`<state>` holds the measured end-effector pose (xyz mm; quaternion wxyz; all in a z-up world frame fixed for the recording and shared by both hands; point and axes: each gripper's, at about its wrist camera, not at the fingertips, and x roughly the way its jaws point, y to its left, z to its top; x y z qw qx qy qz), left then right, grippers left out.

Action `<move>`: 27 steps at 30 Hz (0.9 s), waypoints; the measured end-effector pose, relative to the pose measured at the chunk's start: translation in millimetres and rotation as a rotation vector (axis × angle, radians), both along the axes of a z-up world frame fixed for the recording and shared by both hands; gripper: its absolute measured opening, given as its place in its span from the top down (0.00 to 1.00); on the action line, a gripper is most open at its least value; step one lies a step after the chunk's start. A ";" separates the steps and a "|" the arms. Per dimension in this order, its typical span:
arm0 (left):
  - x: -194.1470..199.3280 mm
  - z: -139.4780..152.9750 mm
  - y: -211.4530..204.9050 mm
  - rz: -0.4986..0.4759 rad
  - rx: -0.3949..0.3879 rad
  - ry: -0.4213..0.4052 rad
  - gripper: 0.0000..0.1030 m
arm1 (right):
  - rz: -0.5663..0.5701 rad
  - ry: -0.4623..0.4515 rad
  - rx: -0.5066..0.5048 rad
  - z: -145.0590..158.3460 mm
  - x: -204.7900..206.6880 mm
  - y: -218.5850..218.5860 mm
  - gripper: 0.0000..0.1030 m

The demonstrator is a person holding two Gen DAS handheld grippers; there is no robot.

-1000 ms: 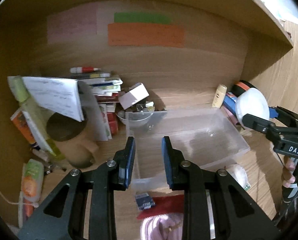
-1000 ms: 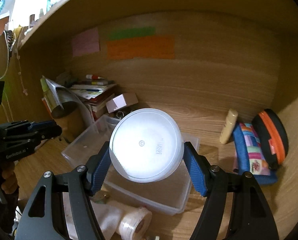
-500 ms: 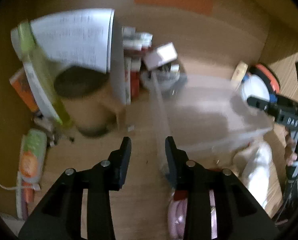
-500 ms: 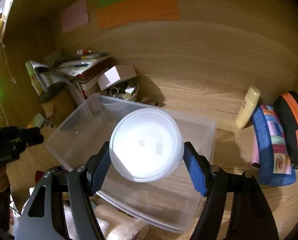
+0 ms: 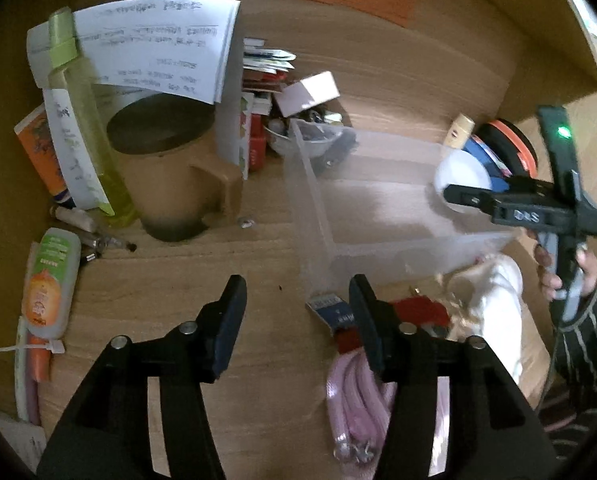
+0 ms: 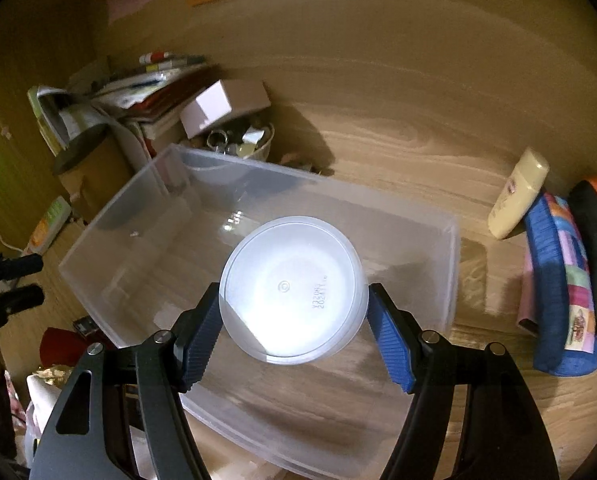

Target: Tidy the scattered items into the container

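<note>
A clear plastic container [image 6: 146,216] stands on the wooden desk; it also shows in the left wrist view [image 5: 318,216]. My right gripper [image 6: 294,324] is shut on a round white tub [image 6: 292,288], held above the container's near half; the tub shows in the left wrist view [image 5: 460,174]. My left gripper [image 5: 298,304] is open and empty, low over the desk in front of the container's left corner. A small blue packet [image 5: 328,308], a red item [image 5: 418,312], a pink cord [image 5: 356,396] and a white cloth [image 5: 494,312] lie near it.
A brown mug [image 5: 166,168], papers, a green bottle [image 5: 86,120] and stacked books crowd the left. An orange-labelled tube [image 5: 48,284] lies at far left. A cream bottle [image 6: 518,194] and pencil cases [image 6: 558,292] lie right of the container. A bowl of clutter [image 6: 238,142] sits behind it.
My left gripper has opened wider and swung left and down toward the desk. My right gripper has carried the tub forward and down over the container.
</note>
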<state>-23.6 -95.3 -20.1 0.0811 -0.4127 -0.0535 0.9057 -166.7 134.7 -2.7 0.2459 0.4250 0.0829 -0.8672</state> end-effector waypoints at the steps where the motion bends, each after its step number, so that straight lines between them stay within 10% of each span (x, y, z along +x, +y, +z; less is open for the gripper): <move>1: 2.9 -0.2 1.9 -0.009 -0.007 -0.001 0.44 | 0.003 -0.008 0.002 -1.2 -1.1 -1.4 0.35; 27: 18.3 -21.6 24.9 -0.128 -0.058 -0.054 0.34 | 0.008 -0.048 0.133 -21.3 -14.0 -17.1 0.34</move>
